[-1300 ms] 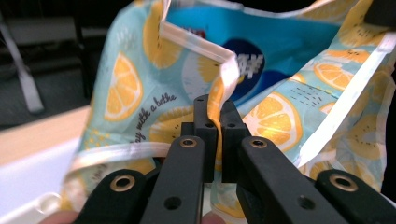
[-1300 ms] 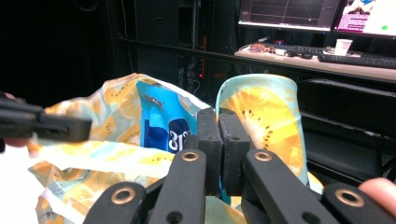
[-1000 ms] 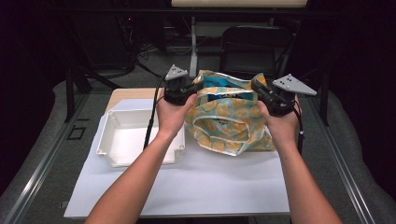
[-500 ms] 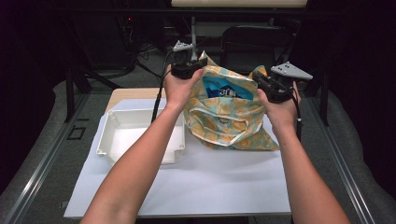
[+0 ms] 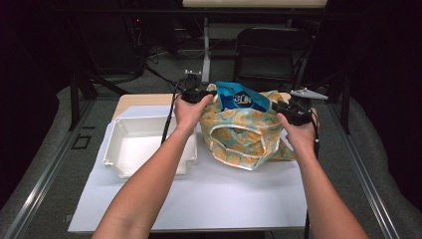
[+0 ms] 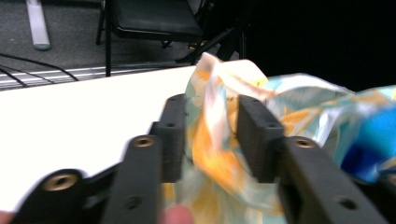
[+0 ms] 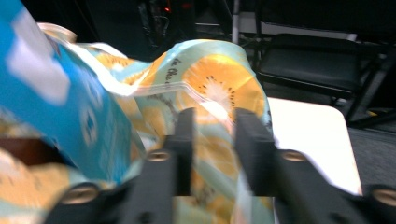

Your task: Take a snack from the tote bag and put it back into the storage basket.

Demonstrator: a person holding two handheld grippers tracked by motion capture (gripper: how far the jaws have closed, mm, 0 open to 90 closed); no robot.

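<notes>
Dark room, white table (image 5: 199, 199): fruit-print cloth bag (image 5: 244, 137) beside white tray (image 5: 144, 144), blue packet (image 5: 241, 97) protruding. Left claw (image 5: 206, 93), right claw (image 5: 278, 107): just opened, loosely spread, bag rim between.

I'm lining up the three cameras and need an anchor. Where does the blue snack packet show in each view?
High view: the blue snack packet sticks up from the mouth of the fruit-print bag, upper centre.
Left gripper view: a blue patch at the right edge.
Right gripper view: it covers the left side.
Shared landmark: the bag's fruit-print cloth.
</notes>
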